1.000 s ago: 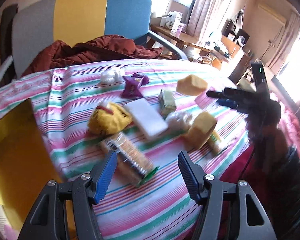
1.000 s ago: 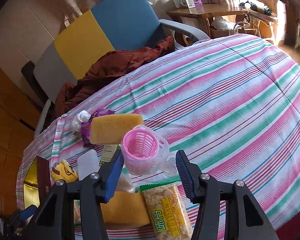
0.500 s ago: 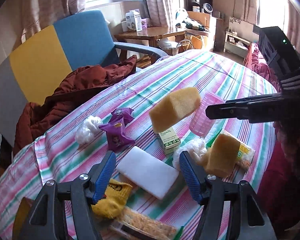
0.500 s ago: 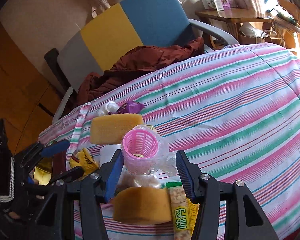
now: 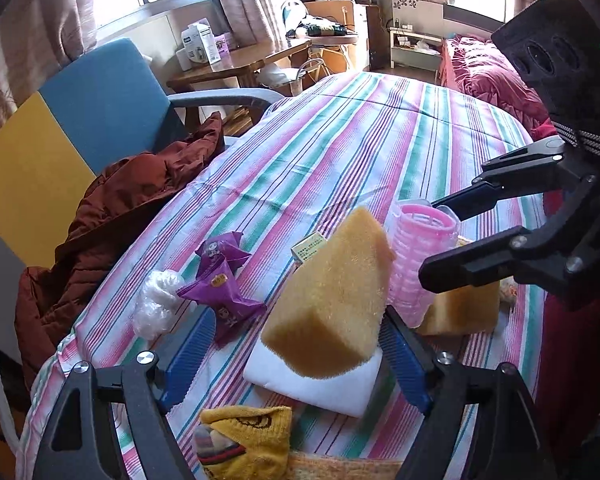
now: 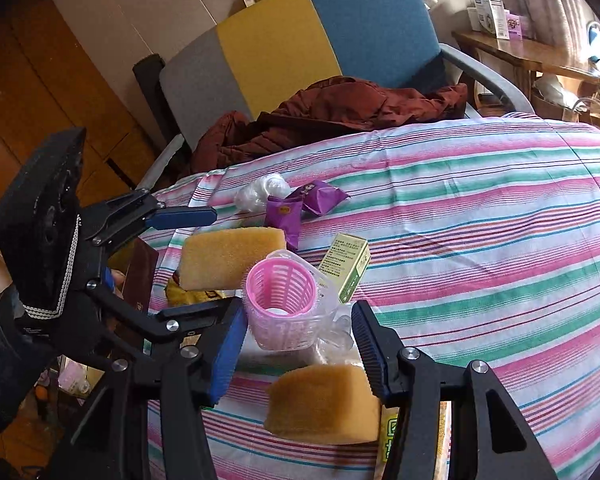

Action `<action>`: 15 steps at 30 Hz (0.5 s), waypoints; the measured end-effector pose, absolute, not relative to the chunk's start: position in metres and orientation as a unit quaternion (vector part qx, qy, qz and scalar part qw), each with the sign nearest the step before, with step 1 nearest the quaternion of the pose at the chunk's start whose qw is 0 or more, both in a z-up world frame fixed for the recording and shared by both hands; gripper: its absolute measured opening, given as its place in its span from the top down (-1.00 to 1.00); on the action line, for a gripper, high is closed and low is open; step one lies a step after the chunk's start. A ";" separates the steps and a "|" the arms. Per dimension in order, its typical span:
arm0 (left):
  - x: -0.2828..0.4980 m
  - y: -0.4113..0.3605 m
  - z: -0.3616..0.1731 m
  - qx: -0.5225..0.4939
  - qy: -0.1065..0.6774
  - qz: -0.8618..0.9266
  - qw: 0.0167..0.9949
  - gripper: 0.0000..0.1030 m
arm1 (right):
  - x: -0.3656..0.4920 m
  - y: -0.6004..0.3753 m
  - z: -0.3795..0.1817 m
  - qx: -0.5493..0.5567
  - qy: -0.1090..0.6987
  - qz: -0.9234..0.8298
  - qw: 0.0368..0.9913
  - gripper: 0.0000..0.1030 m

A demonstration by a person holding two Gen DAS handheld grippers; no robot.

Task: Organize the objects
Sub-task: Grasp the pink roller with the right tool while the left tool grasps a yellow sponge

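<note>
A striped tablecloth (image 5: 340, 152) carries a heap of small items. A yellow sponge (image 5: 332, 300) leans tilted on a white block (image 5: 316, 380), between the blue pads of my open left gripper (image 5: 294, 360). The right pad is close to the sponge and the left pad stands well clear. In the right wrist view, the pink ribbed basket (image 6: 280, 292) in a clear plastic cup stands between the pads of my open right gripper (image 6: 298, 348), with gaps on both sides. There the left gripper (image 6: 218, 260) straddles the sponge (image 6: 232, 256). The right gripper (image 5: 430, 240) flanks the basket (image 5: 424, 240).
Around them lie a purple snack packet (image 5: 220, 288), a plastic wad (image 5: 156, 300), a small green box (image 6: 346, 264), a yellow sock (image 5: 248, 440), a second sponge (image 6: 324, 404) and a cracker packet (image 6: 388, 432). A chair (image 6: 340, 20) with a brown jacket (image 6: 332, 112) stands behind the table.
The left gripper has swung up and forward over the heap; the yellow sponge now sits between its pads. The right gripper stays around the pink basket, slightly closer.
</note>
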State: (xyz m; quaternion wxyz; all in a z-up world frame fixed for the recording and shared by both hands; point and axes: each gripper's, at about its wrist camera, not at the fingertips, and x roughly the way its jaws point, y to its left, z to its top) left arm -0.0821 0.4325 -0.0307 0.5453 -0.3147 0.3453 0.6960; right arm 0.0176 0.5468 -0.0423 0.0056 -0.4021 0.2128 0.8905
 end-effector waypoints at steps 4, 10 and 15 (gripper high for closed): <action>-0.084 0.434 -0.038 -0.338 0.317 0.693 0.552 0.08 | 0.018 0.548 -0.043 -0.404 0.214 0.890 0.014 -0.05; -0.082 0.420 -0.035 -0.382 0.231 0.711 0.543 0.32 | 0.021 0.562 -0.044 -0.398 0.233 0.886 0.047 -0.03; -0.065 0.409 -0.026 -0.381 0.218 0.722 0.535 0.39 | 0.020 0.568 -0.047 -0.399 0.244 0.882 0.058 -0.02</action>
